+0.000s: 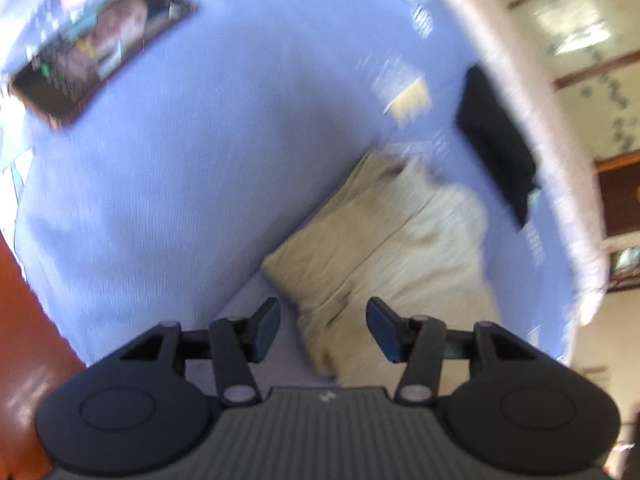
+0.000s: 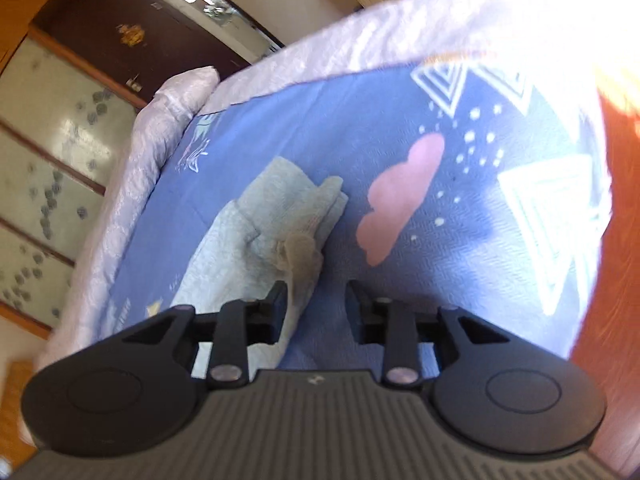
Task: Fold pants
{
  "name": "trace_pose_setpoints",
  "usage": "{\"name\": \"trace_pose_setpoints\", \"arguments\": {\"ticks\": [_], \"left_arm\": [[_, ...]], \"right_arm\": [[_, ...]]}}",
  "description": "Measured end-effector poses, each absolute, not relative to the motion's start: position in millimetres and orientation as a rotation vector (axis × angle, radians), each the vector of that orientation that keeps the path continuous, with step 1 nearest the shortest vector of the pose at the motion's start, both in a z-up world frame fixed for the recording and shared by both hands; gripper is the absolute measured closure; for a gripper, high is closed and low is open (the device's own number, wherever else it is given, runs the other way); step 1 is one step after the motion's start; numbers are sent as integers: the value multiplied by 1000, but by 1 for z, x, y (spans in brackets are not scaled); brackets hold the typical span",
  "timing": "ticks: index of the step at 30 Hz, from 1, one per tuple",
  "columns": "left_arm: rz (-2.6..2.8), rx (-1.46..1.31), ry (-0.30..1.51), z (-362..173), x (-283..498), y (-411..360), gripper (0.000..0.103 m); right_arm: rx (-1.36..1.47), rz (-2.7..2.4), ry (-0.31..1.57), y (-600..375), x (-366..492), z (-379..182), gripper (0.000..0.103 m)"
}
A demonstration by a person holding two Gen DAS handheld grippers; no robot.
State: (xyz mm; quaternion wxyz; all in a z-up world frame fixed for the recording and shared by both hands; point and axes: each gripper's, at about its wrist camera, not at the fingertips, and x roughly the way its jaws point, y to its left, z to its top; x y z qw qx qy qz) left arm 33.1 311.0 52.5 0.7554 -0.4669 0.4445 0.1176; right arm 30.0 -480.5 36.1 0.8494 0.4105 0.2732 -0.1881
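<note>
The pants (image 1: pixel 384 248) lay on the bedsheet (image 1: pixel 200 180), a phone (image 1: pixel 100 48) well apart at their ten o'clock, a dark cloth (image 1: pixel 496 144) near at one o'clock.

Left claw (image 1: pixel 323 330), right claw (image 2: pixel 316 307) agape

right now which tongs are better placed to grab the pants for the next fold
Probably the left. The open left tongs point at a corner of the beige pants. The right tongs, also open, have the pants off beside one finger.
</note>
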Motion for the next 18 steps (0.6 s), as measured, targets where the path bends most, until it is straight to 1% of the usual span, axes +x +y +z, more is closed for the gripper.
{"name": "trace_pose_setpoints", "arguments": {"ticks": [2, 5, 8, 11, 14, 15, 16, 17, 18], "left_arm": [[225, -1004, 897, 70, 33, 318, 56], [120, -944, 827, 96, 55, 314, 56], [-76, -855, 847, 102, 99, 288, 56], [-210, -779, 943, 83, 150, 250, 58], [-227, -680, 1040, 54, 194, 214, 68], [-187, -638, 1071, 40, 213, 206, 75], [-148, -607, 1084, 28, 224, 204, 84], [-74, -580, 1093, 18, 238, 209, 88], [-15, -598, 1087, 7, 253, 219, 95]], "right_arm": [[820, -367, 590, -470, 27, 39, 68], [801, -339, 634, -457, 28, 35, 68], [806, -336, 672, -444, 32, 27, 68], [778, -332, 686, -431, 36, 30, 68], [771, -314, 702, -420, 38, 34, 68], [763, -312, 707, -417, 40, 35, 68], [750, -312, 711, -415, 41, 36, 68], [736, -312, 718, -411, 41, 36, 68], [724, -313, 725, -409, 42, 36, 68]]}}
